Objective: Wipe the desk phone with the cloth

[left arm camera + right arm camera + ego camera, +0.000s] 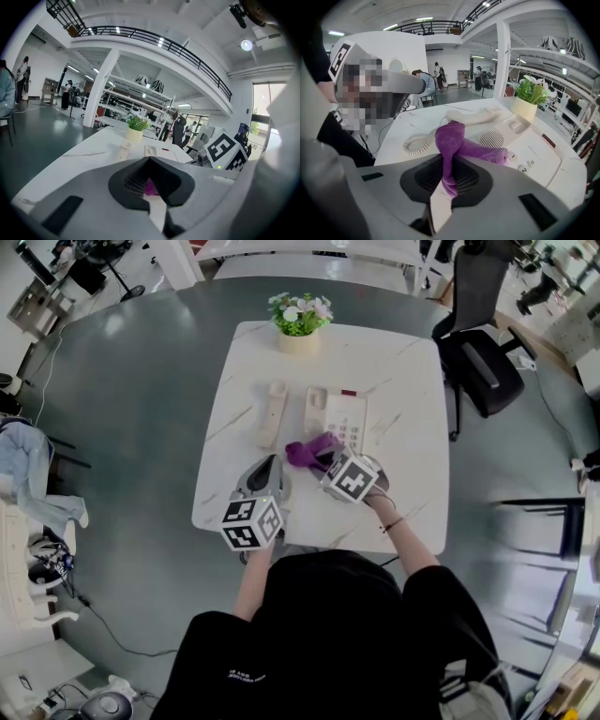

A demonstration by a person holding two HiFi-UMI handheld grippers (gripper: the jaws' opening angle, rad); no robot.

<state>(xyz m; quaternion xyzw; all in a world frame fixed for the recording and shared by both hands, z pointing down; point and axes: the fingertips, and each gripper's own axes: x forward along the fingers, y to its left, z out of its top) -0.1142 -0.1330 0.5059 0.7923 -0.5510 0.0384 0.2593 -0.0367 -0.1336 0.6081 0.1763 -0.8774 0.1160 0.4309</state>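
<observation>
The person stands at the near edge of the white marble tabletop [403, 381], a gripper in each hand. The right tongs [451, 161] are clamped on the purple cloth [452, 136]. One fold stands up out of the closed tips, and the loose end trails forward onto the near corner of the desk phone [529, 150], touching it just beside the number keys. The handset [473, 116] is off its cradle. It lies flat on the tabletop to the left of the phone, its coiled cord [415, 143] curling beside it.

The left tongs [150, 161] hover low over the tabletop just left of the cloth, tips together. A sliver of purple shows in the gap behind them, though from here I cannot tell whether they touch the cloth.

At the far edge sits a small potted plant [300, 320] (green leaves, pale flowers, cream pot), well apart from the phone. A black office chair [478, 343] stands off the far right corner of the tabletop.
</observation>
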